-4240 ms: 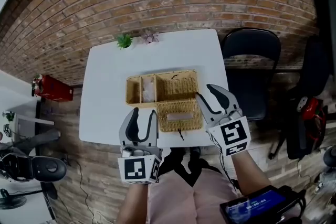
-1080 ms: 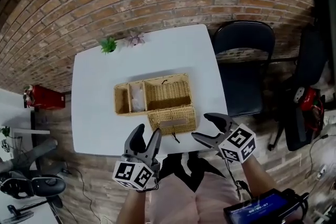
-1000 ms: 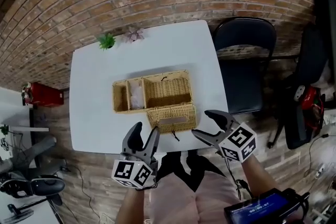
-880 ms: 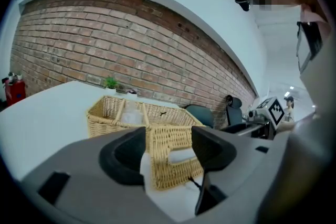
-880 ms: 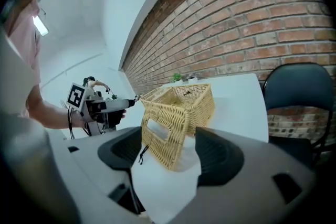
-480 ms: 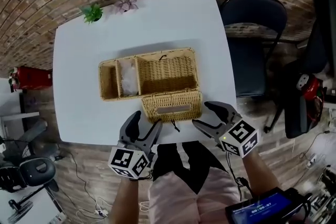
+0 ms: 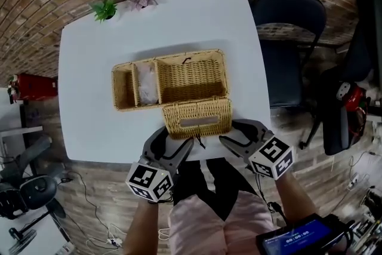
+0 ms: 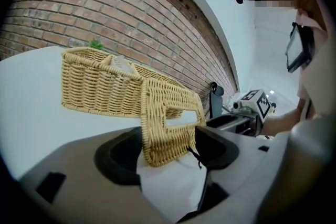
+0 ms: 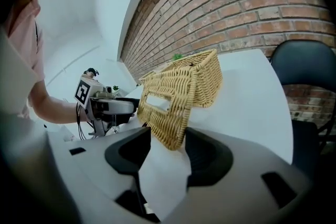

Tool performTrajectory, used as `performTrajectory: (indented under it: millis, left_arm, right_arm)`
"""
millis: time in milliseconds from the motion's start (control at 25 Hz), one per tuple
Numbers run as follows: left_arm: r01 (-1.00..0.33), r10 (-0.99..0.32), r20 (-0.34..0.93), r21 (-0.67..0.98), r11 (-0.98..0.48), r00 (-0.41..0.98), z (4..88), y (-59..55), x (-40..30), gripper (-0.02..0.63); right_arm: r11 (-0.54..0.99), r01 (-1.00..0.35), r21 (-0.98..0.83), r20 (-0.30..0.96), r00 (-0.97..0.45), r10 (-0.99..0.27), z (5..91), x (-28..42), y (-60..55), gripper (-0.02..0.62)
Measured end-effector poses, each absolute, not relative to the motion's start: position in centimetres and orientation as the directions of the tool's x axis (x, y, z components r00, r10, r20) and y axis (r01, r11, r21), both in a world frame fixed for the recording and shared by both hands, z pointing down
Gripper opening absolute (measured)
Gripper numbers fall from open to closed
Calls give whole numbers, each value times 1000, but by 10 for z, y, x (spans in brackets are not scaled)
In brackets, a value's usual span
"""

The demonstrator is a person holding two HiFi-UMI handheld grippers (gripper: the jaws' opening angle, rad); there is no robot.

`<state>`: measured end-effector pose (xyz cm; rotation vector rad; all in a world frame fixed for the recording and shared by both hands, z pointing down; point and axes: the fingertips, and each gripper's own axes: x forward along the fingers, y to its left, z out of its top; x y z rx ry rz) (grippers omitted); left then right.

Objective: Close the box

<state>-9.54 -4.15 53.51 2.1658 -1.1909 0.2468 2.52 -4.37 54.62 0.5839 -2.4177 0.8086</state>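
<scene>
My left gripper has its jaws spread wide. The lower left corner of the wicker lid stands between them, and I can't see the pads clamping it. My right gripper is closing its jaws around the lid's other lower corner, with a gap still showing on one side. In the head view both grippers, left and right, sit at the table's near edge on either side of the lid. The lid leans out from the near wall of the wicker box, so the box is still open. A short dark cord hangs from the lid's free edge. The box sits mid-table and is divided into compartments, and something pale lies in the narrow middle one. Beyond it on the white table, two small plants stand at the far edge by the brick wall. A black chair stands off the table's right side.
</scene>
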Motion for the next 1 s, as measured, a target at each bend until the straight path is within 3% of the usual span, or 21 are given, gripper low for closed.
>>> performTrajectory:
  millis: [280, 440, 600, 720, 840, 1000]
  left_arm:
    - [-772, -686, 402, 502, -389, 607, 510, -28, -95, 324]
    - [-719, -697, 342, 594, -360, 631, 489, -24, -99, 324]
    - [-647, -720, 269, 694, -316, 640, 474, -26, -102, 321]
    - [-602, -734, 223, 739, -301, 641, 465, -30, -107, 310]
    - [-581, -742, 206, 761, -288, 638, 460, -32, -108, 304]
    - [-582, -744, 217, 767, -271, 632, 459, -36, -105, 301]
  right_arm:
    - [690, -494, -529, 535, -826, -180, 522, 29, -32, 179]
    - [655, -412, -634, 443, -887, -129, 497, 28, -23, 218]
    - [704, -346, -620, 397, -912, -99, 480, 24, -18, 277]
    - [785, -313, -534, 395, -914, -96, 470, 20, -15, 298]
    - [884, -316, -346, 476, -871, -125, 473, 22, -11, 308]
    - [929, -356, 101, 589, -731, -344, 483, 36, -28, 287]
